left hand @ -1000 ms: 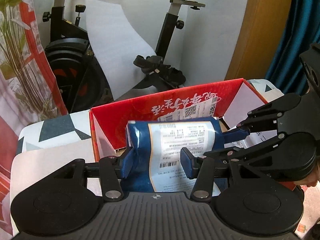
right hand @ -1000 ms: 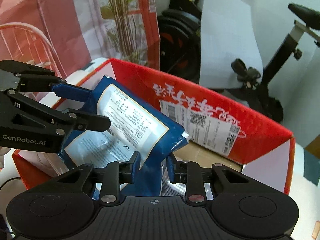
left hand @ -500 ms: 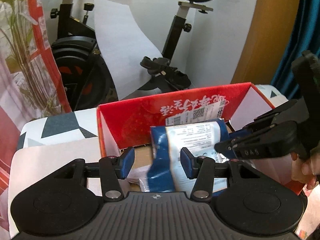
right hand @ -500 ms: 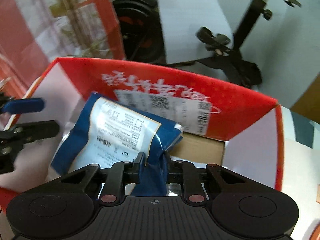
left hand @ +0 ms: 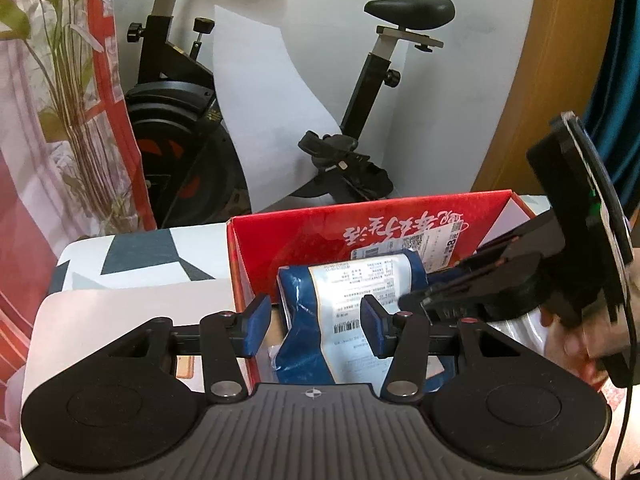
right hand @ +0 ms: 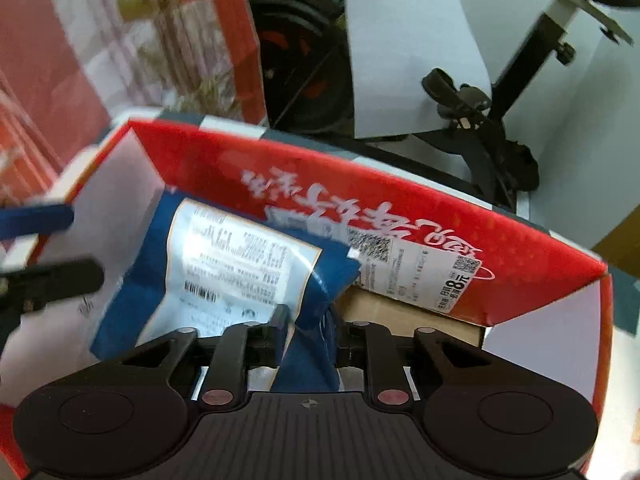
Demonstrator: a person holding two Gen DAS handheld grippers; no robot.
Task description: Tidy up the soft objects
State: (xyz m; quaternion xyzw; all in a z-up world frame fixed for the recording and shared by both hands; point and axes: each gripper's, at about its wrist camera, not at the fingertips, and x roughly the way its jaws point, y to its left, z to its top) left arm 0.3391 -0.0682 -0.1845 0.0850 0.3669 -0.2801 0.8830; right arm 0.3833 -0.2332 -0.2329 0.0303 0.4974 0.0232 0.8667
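A blue pouch [left hand: 340, 300] with a white printed label stands tilted inside the red cardboard box [left hand: 320, 232]. In the right wrist view my right gripper [right hand: 310, 328] pinches the pouch's [right hand: 240, 264] lower blue corner, which fills the gap between the jaws as they open. My left gripper [left hand: 315, 330] is open at the box's near wall. The pouch lies between its blue pads, clear of the left pad. The right gripper [left hand: 420, 292] reaches in from the right. The left gripper [right hand: 52, 250] shows blurred at the left edge of the box [right hand: 400, 200].
A brown carton [right hand: 400, 320] lies in the box beneath a white price label. The box sits on a table with a grey-and-white patterned cloth [left hand: 140, 256]. An exercise bike [left hand: 360, 152] and a plant [left hand: 68, 80] stand behind. A person's hand [left hand: 580, 344] holds the right gripper.
The right gripper has carried the pouch to the right and down into the box. The pouch has come away from the left gripper's left pad. The left gripper stayed nearly still.
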